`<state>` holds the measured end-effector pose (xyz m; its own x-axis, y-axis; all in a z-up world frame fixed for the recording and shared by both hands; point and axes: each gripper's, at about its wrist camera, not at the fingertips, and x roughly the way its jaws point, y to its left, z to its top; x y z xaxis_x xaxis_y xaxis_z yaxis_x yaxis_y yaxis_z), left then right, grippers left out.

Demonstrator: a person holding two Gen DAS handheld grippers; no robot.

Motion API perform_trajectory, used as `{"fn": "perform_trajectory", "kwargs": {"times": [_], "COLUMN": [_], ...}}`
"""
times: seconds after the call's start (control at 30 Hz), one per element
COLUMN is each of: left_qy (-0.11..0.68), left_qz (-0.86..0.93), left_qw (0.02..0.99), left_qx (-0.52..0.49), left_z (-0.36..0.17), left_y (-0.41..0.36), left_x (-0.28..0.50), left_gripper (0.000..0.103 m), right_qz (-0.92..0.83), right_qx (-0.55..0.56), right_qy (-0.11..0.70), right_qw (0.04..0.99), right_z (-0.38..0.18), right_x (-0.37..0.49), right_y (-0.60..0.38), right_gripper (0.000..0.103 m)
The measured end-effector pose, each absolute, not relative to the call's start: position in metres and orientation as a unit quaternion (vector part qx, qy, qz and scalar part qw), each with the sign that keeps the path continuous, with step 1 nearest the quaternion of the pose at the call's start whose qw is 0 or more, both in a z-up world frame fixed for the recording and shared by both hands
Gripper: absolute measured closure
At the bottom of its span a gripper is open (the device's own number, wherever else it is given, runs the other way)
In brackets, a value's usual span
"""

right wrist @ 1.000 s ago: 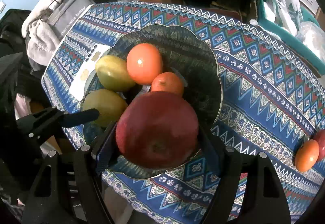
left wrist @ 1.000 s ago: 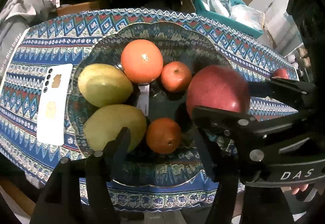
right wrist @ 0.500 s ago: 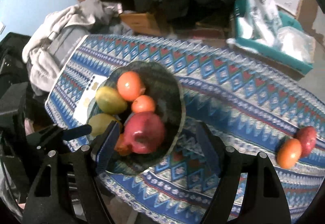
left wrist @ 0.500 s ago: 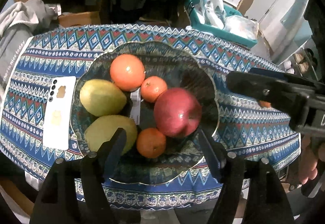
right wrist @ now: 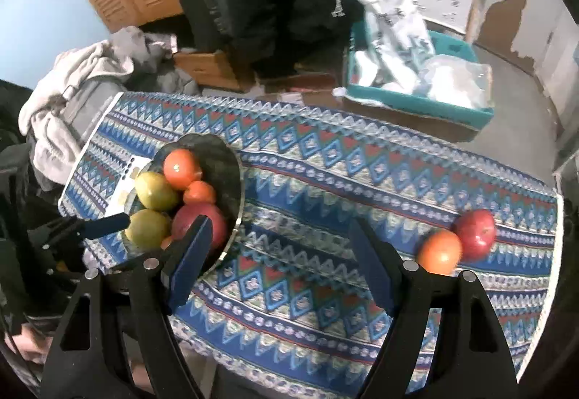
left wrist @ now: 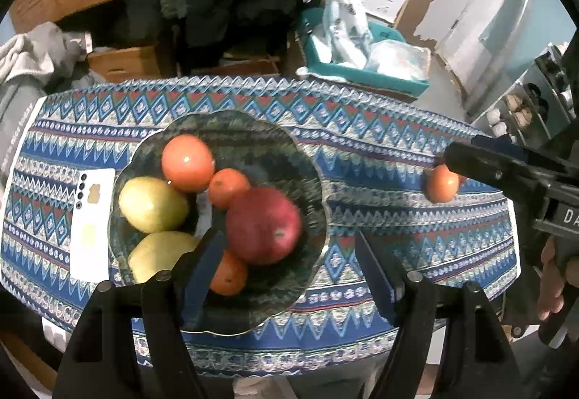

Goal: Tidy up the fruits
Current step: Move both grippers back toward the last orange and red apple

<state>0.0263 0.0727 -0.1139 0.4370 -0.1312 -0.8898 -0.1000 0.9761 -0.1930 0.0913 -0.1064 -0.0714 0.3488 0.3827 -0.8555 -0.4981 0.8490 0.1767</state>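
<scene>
A dark glass bowl (left wrist: 311,167) on the patterned tablecloth (left wrist: 380,145) holds a big red apple (left wrist: 264,225), a large orange (left wrist: 187,163), two small oranges (left wrist: 228,188) and two green mangoes (left wrist: 153,205). My left gripper (left wrist: 289,272) hangs above the bowl's near right rim with its jaws opening and nothing gripped. My right gripper (right wrist: 280,254) stands open and empty over bare cloth, right of the bowl (right wrist: 220,152). Farther right on the cloth lie a red apple (right wrist: 474,234) and an orange (right wrist: 438,251), touching each other.
A white phone (left wrist: 92,225) lies left of the bowl. Beyond the table's far edge stand a teal crate (right wrist: 416,102) with plastic bags and a cardboard box (left wrist: 123,64). Grey clothes (right wrist: 72,87) are heaped at the far left. A person's hand (left wrist: 553,283) shows at the right.
My right gripper let the big red apple go into the bowl, then rose and swung right over the cloth. My left gripper rose and its jaws spread wider.
</scene>
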Motion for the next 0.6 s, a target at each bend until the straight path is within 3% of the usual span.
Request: {"fn": "perform_trajectory", "kwargs": {"times": [0.6], "left_qy": [0.504], "left_qz": [-0.027], "left_qw": [0.862], "left_qx": [-0.042], "left_z": [-0.079], "left_y": [0.009], "left_x": [0.031], "left_gripper": [0.019], "right_qz": [0.223], "right_qx": [-0.050], "right_qy": [0.482], "right_qw": [0.846], "right_z": [-0.053], "right_x": [0.080], "right_y": [-0.184], "right_gripper": [0.021]}}
